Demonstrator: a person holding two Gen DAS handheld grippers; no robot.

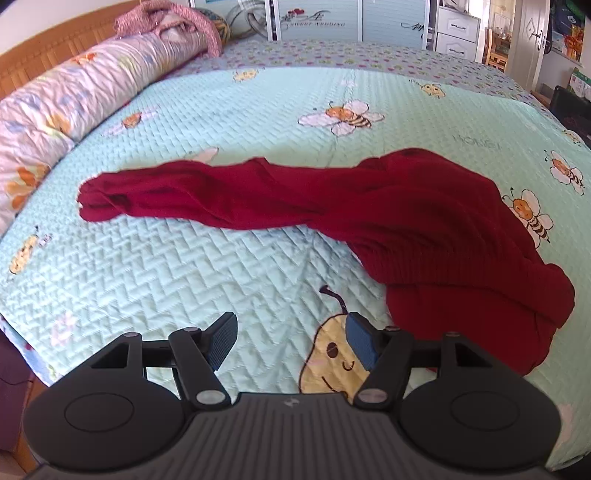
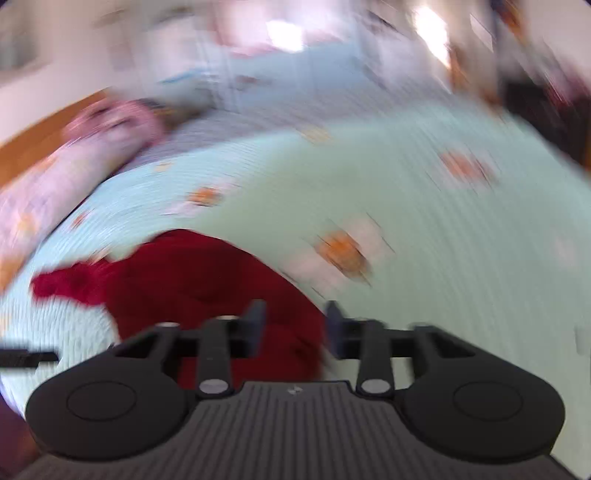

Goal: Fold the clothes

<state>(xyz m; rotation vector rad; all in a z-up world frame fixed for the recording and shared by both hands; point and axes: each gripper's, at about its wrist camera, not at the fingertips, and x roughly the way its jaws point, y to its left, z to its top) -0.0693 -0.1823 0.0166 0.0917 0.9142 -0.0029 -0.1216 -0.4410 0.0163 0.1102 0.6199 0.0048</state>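
Barely begun: red sweater [image 1: 424,229] sprawled unfolded on bed [image 1: 184,266], left claw [image 1: 291,341] and right claw [image 2: 295,325] spread, empty.

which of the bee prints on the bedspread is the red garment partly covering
The bee at the red garment's right edge: the cloth touches its left wing. The other bees, like the big one farther up the bedspread, lie clear.

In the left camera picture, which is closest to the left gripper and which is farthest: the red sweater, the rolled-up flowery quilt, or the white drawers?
From the left gripper:
1. Red sweater, just ahead, to the right.
2. Rolled flowery quilt, along the bed's left edge.
3. White drawers, beyond the bed, upper right.
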